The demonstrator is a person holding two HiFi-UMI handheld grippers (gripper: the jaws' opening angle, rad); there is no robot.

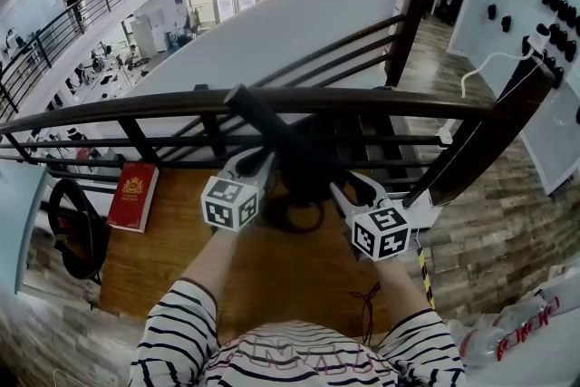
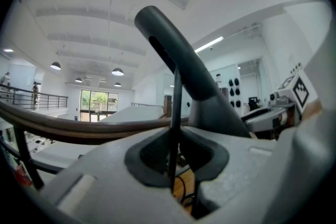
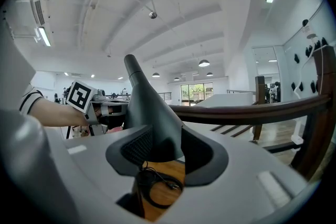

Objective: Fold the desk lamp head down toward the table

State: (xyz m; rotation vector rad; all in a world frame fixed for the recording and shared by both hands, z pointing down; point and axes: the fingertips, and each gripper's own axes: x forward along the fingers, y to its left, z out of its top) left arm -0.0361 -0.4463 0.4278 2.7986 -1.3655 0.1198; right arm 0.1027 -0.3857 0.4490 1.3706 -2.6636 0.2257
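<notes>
The worktop [image 1: 181, 258] ends just behind the desk lamp [image 1: 306, 166], where a dark railing [image 1: 136, 109] crosses the middle of the frame. To the right it ends just beside the right gripper [image 1: 349, 188]. Bare wood lies open at lower left, with a red book [image 1: 133, 195] near the left edge. The lamp head [image 2: 173, 50] slants up toward the upper left, its tip above the rail. Both forearms reach forward from the frame's bottom, flanking the lamp. The left gripper [image 1: 256, 160] has narrow jaws pinching the lamp's thin rod [image 2: 175, 113]. The right jaws stand wider, their pads against the lamp's thick lower part.
</notes>
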